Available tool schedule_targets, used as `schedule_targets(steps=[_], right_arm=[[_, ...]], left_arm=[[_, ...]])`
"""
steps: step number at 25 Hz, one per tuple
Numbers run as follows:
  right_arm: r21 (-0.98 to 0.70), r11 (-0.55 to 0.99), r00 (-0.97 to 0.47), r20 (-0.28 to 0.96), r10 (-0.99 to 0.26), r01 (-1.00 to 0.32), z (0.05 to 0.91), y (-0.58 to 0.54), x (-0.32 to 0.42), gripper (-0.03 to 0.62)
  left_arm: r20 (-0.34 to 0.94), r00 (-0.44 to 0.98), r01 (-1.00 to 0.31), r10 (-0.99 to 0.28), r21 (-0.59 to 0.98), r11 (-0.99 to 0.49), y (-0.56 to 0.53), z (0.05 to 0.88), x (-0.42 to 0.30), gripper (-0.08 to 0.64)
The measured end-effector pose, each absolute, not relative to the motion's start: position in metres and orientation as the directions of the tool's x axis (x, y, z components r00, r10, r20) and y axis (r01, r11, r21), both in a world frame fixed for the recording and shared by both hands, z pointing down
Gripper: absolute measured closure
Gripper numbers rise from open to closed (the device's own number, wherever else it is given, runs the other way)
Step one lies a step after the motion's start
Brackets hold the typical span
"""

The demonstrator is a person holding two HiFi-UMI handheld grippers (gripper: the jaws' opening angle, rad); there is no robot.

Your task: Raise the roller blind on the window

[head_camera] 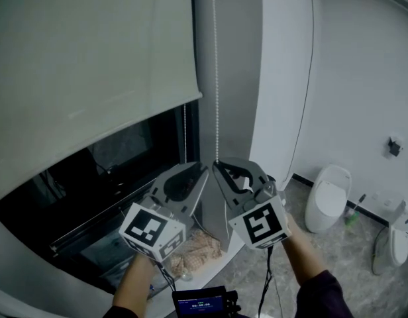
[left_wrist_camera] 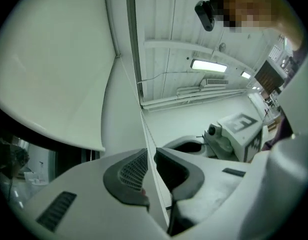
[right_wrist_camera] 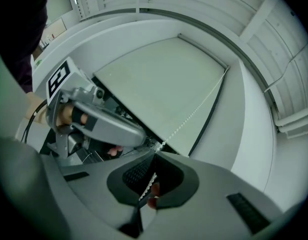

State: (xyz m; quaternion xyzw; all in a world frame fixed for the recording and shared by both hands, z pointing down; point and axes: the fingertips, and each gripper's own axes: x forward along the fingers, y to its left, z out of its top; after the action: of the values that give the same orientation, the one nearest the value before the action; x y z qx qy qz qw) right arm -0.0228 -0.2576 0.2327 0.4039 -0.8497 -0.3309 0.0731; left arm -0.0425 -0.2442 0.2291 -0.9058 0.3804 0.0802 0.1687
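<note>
The pale roller blind point(head_camera: 85, 65) covers the upper part of the dark window point(head_camera: 91, 184), and its bottom bar slants across the head view. Its bead chain point(head_camera: 216, 78) hangs straight down beside the white column. My right gripper point(head_camera: 217, 165) is shut on the chain's lower end. In the right gripper view the bead chain point(right_wrist_camera: 194, 111) runs from the blind point(right_wrist_camera: 159, 84) into the closed right gripper point(right_wrist_camera: 154, 156). My left gripper point(head_camera: 204, 169) sits just left of it, tips almost touching. In the left gripper view the left gripper point(left_wrist_camera: 150, 151) is shut on the thin chain point(left_wrist_camera: 144, 124).
A white column point(head_camera: 234, 58) stands right of the window. A toilet point(head_camera: 326, 197), a toilet brush point(head_camera: 353, 214) and another white fixture point(head_camera: 397, 240) stand on the grey floor at the right. A crumpled beige cloth point(head_camera: 194, 247) lies below the grippers. A small screen device point(head_camera: 201, 303) shows at the bottom edge.
</note>
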Motion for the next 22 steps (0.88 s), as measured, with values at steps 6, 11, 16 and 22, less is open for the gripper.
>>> schedule_targets(steps=[6, 11, 16, 22], right_arm=[[0.622, 0.463, -0.660, -0.117, -0.742, -0.632, 0.257, -0.256, -0.019, 0.580], [0.633, 0.480, -0.674, -0.090, -0.733, -0.607, 0.283, -0.252, -0.025, 0.580], [0.637, 0.499, -0.676, -0.048, -0.735, -0.588, 0.315, -0.254, -0.026, 0.580], [0.595, 0.577, -0.704, 0.027, -0.710, -0.559, 0.356, -0.248, -0.034, 0.580]], left_arm=[[-0.260, 0.733, -0.678, -0.629, -0.202, -0.707, -0.254, 0.209, -0.025, 0.541], [-0.241, 0.761, -0.645, -0.602, -0.186, -0.741, -0.259, 0.203, -0.013, 0.538], [-0.243, 0.739, -0.671, -0.628, -0.187, -0.718, -0.272, 0.193, -0.018, 0.535], [-0.253, 0.721, -0.691, -0.645, -0.198, -0.695, -0.279, 0.182, -0.023, 0.536]])
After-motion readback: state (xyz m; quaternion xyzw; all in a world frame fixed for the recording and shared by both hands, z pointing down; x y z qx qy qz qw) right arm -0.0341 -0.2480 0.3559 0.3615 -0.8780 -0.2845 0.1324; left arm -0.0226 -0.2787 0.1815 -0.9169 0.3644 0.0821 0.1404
